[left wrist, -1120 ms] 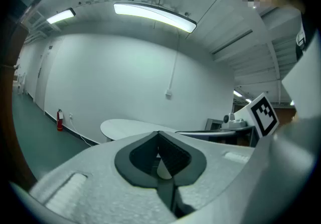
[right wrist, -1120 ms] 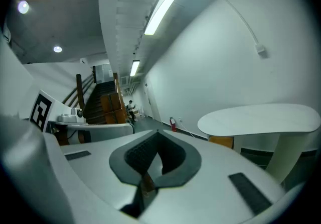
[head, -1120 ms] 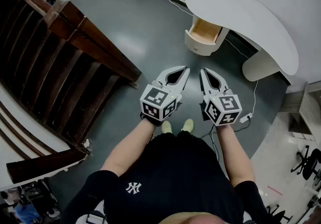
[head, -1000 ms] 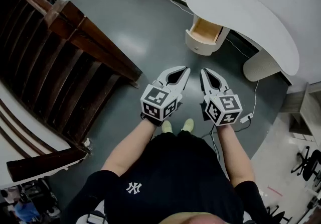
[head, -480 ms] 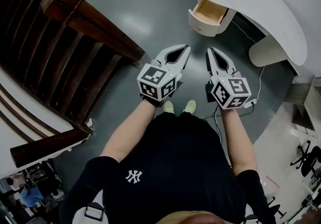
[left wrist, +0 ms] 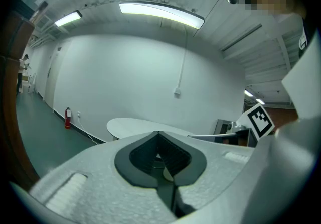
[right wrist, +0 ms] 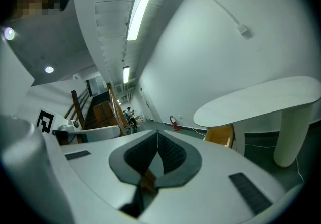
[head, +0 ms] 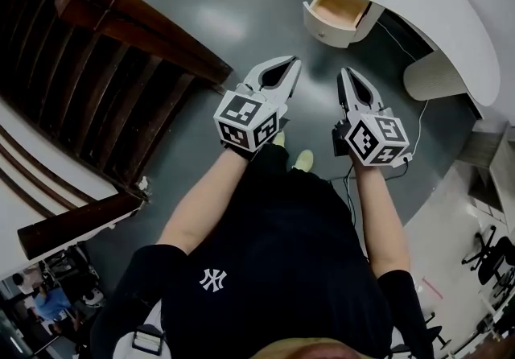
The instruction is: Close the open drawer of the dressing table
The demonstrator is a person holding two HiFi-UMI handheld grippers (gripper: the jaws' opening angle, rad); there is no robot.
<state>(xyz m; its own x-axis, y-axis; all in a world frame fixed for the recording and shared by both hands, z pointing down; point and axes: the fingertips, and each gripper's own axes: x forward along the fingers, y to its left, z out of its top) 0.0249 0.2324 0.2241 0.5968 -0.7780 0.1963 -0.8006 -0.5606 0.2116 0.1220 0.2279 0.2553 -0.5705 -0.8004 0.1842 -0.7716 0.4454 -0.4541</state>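
Observation:
The white dressing table point(head: 418, 3) curves along the wall at the top right of the head view, and its drawer point(head: 342, 5) stands pulled out, the wooden inside showing. My left gripper point(head: 293, 61) is shut with nothing in it, held over the floor short of the drawer. My right gripper point(head: 347, 72) is shut and empty too, just right of the left one. In the right gripper view the table top point(right wrist: 261, 100) and the open drawer point(right wrist: 220, 135) lie ahead to the right. The left gripper view shows the table top point(left wrist: 135, 127) beyond the closed jaws.
A dark wooden stair rail point(head: 145, 27) runs along the left of the grey floor point(head: 233, 19). A white cable point(head: 418, 128) and a plug strip lie on the floor by the table's round leg point(head: 438, 76). Office chairs point(head: 491, 253) stand at the right edge.
Both grippers have moved forward toward the dressing table, and the person has stepped closer; the drawer now sits nearer the top of the head view. Both grippers stay shut.

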